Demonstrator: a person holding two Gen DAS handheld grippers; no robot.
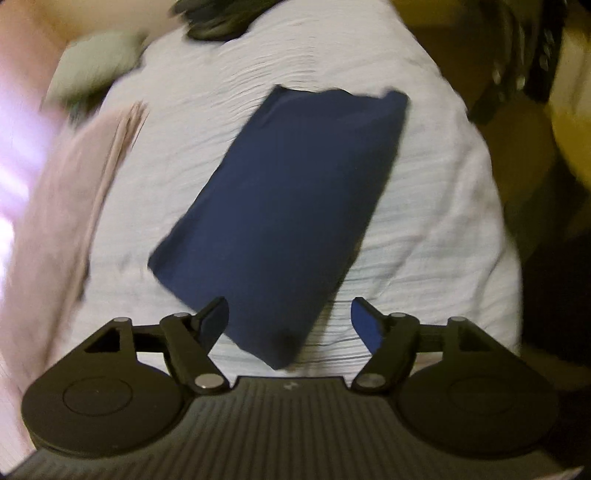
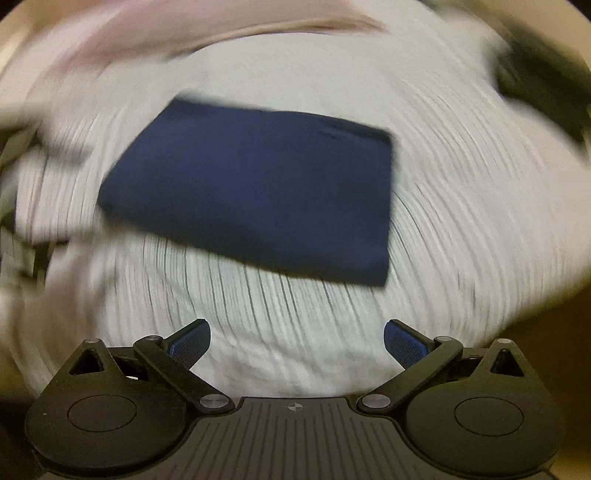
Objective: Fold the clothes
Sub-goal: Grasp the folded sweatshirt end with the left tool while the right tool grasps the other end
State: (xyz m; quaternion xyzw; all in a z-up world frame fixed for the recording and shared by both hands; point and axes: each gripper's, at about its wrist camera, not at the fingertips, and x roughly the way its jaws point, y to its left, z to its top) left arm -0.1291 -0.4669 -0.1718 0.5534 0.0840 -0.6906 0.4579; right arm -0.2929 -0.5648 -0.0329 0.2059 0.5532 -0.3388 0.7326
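In the left wrist view, the left claw [image 1: 290, 321] gapes wide and empty just above the near corner of a folded navy garment [image 1: 280, 221] lying flat on a white ribbed bedspread [image 1: 424, 229]. In the right wrist view, the right claw [image 2: 297, 343] is spread apart, holding nothing, with the navy garment [image 2: 255, 192] ahead of it, well clear of its fingers, and pink cloth [image 2: 147, 33] beyond.

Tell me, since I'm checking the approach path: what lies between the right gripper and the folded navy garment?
Only bare white ribbed bedcover separates the right gripper from the navy garment, as the right wrist view shows.
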